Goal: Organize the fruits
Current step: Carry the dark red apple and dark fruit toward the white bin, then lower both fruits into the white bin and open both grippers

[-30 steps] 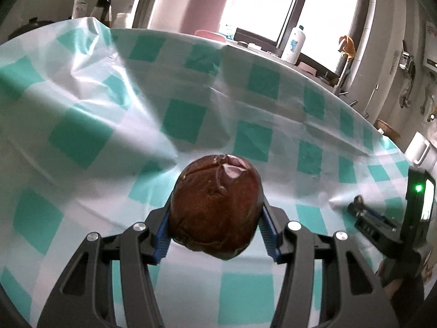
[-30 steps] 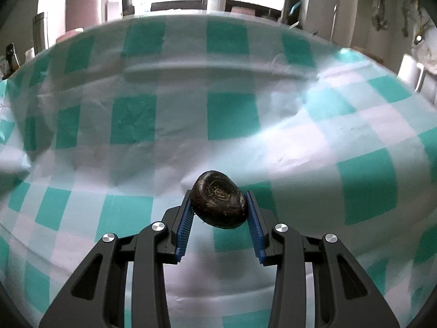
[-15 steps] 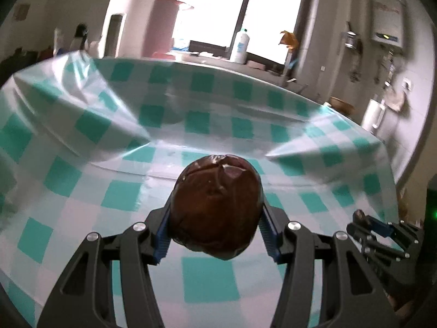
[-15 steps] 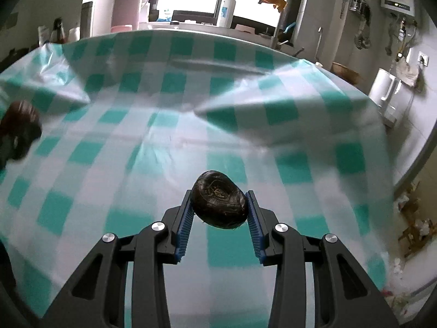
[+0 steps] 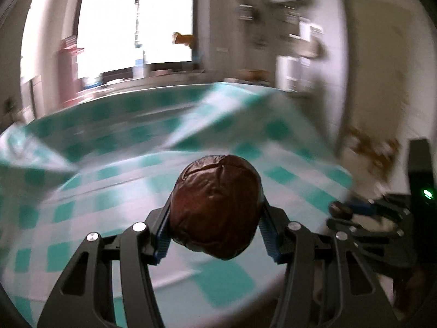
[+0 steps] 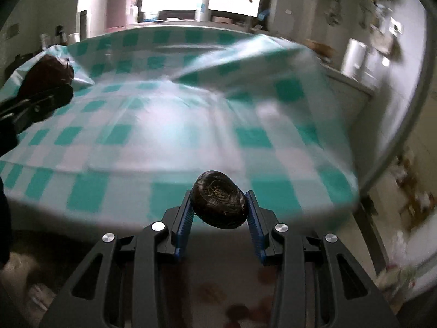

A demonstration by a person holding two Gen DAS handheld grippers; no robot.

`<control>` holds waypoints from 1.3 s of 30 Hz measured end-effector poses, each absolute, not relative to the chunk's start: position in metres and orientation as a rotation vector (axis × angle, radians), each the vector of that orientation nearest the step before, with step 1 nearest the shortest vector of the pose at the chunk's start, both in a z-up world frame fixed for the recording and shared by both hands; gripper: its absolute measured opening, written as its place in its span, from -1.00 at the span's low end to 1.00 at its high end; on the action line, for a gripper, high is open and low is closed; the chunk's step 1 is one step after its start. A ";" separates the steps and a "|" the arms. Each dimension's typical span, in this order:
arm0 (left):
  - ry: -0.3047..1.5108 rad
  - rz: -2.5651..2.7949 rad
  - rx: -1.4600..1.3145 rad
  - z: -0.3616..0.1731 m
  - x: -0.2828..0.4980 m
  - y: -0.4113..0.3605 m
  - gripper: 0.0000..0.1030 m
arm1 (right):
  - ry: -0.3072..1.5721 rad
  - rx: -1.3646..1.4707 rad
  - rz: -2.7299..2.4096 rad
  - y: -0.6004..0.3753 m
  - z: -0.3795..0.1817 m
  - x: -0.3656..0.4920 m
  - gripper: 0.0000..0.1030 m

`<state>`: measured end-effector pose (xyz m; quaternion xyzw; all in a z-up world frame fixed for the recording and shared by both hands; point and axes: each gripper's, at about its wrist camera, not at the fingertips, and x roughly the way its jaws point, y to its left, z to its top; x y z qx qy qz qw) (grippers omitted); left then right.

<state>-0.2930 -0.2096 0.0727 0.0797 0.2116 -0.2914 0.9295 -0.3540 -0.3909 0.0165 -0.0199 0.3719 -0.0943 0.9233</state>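
Note:
My left gripper (image 5: 215, 218) is shut on a large wrinkled brown fruit (image 5: 215, 205) and holds it above the checked tablecloth (image 5: 109, 191). My right gripper (image 6: 218, 207) is shut on a smaller dark brown fruit (image 6: 218, 202) near the table's front edge. In the right wrist view the left gripper with its brown fruit (image 6: 46, 73) shows at the far left. In the left wrist view the right gripper (image 5: 352, 213) shows at the right with its small fruit (image 5: 340, 210). Both views are motion-blurred.
The green-and-white tablecloth (image 6: 164, 125) is rumpled, with a raised fold (image 6: 240, 60) at the back right. A counter under a bright window holds a white bottle (image 6: 203, 5) and a pink container (image 6: 120, 8). Blurred reddish shapes (image 6: 240, 309) lie below the table edge.
Both grippers have pulled back and up from the table with their fruits still held. The table now looks farther away, and its front edge and the floor have come into the right wrist view.

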 end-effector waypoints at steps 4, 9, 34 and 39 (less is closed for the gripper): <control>0.475 -0.815 0.284 0.059 -0.325 -0.263 0.07 | 0.838 0.056 -0.345 -0.449 -0.013 -0.396 -0.26; 0.536 -1.017 0.541 0.020 -0.362 -0.331 0.07 | 0.951 0.177 -0.476 -0.506 -0.061 -0.426 -0.26; 1.008 -1.040 1.032 -0.190 -0.356 -0.430 0.21 | 1.193 0.405 -0.521 -0.553 -0.171 -0.420 0.16; 0.961 -1.061 1.020 -0.185 -0.360 -0.425 0.64 | 1.188 0.410 -0.530 -0.553 -0.171 -0.423 0.44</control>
